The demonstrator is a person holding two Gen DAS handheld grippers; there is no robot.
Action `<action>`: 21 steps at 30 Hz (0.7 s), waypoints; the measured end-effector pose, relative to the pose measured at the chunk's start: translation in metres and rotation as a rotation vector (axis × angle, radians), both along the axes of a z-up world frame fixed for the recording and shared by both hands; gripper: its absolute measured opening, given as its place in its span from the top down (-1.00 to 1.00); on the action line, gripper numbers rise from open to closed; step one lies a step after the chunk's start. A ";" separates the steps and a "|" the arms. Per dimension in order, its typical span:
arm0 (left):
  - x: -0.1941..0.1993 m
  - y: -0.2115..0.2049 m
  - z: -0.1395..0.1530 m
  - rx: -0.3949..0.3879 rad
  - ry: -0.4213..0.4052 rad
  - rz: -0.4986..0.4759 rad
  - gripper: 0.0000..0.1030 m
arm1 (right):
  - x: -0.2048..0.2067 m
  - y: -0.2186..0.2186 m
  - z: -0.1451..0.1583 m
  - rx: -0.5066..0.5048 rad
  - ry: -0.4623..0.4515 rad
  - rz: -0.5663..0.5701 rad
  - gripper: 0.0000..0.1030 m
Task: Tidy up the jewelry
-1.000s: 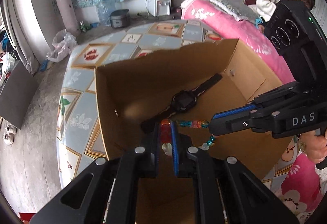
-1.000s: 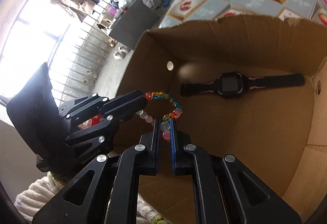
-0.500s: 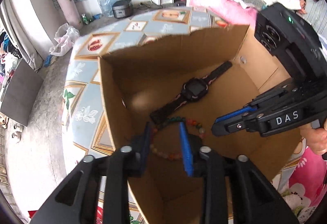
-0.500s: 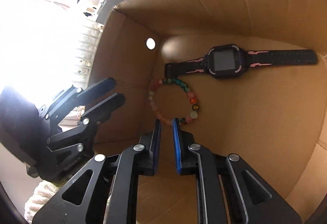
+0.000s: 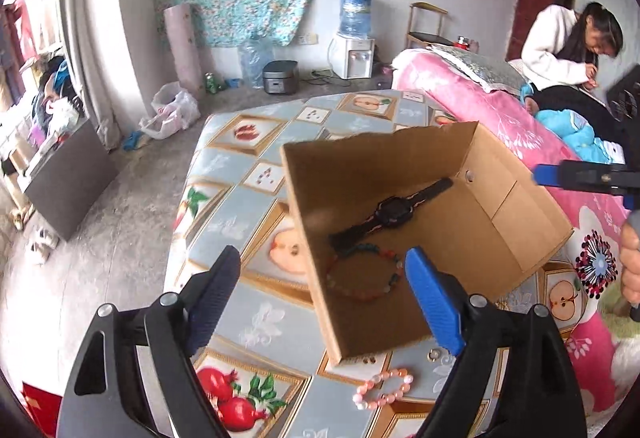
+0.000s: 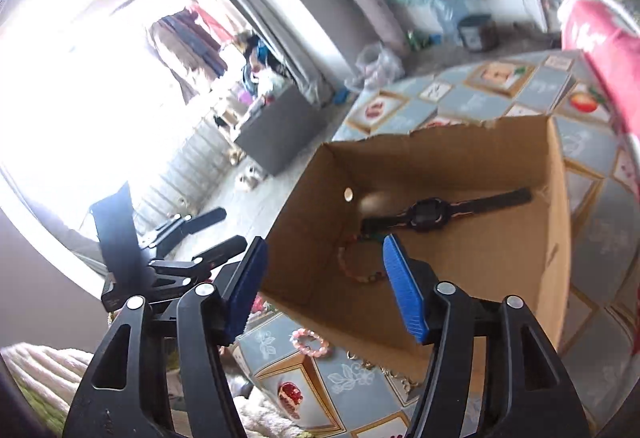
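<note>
From the left wrist view, the left gripper [image 5: 320, 290] has just been opening its jaws, now wide and empty above the cardboard box [image 5: 520, 198], where the multicoloured bead bracelet [image 5: 362, 272] lies beside the black watch [image 5: 394, 212], apparently stowed for sorting. From the right wrist view, the right gripper [image 6: 322, 278] has likewise been opening and holds nothing, while a pink bead bracelet [image 6: 311, 343] waits on the surface [image 6: 472, 102] outside the box.
</note>
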State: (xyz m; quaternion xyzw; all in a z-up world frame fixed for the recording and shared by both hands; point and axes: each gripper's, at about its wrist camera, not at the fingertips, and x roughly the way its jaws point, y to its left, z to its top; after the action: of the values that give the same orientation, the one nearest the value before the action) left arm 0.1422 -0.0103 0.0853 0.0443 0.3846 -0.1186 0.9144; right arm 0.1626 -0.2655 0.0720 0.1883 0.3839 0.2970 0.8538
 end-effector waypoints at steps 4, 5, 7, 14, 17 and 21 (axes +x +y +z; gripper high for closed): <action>-0.020 0.020 -0.008 -0.057 0.019 0.042 -0.63 | -0.042 -0.011 -0.006 0.029 -0.058 -0.027 -0.16; -0.026 0.024 -0.010 -0.067 0.017 0.045 -0.65 | -0.052 -0.013 -0.010 0.038 -0.060 -0.022 -0.16; -0.037 0.029 -0.016 -0.088 0.014 0.044 -0.70 | -0.068 -0.015 -0.016 0.049 -0.057 -0.010 -0.21; -0.052 0.019 -0.058 -0.078 0.069 0.020 -0.80 | -0.072 -0.006 -0.071 0.035 0.133 -0.093 -0.23; -0.045 0.009 -0.076 -0.069 0.125 0.016 -0.80 | -0.059 -0.005 -0.093 -0.010 0.210 -0.153 -0.23; -0.038 -0.001 -0.084 -0.047 0.135 0.014 -0.80 | -0.046 -0.013 -0.106 0.010 0.266 -0.203 -0.23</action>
State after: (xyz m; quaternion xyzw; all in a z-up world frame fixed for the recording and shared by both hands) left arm 0.1045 -0.0108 0.0010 0.0122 0.4430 -0.1238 0.8879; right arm 0.1162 -0.2788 -0.0338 0.2683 0.4711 0.1835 0.8200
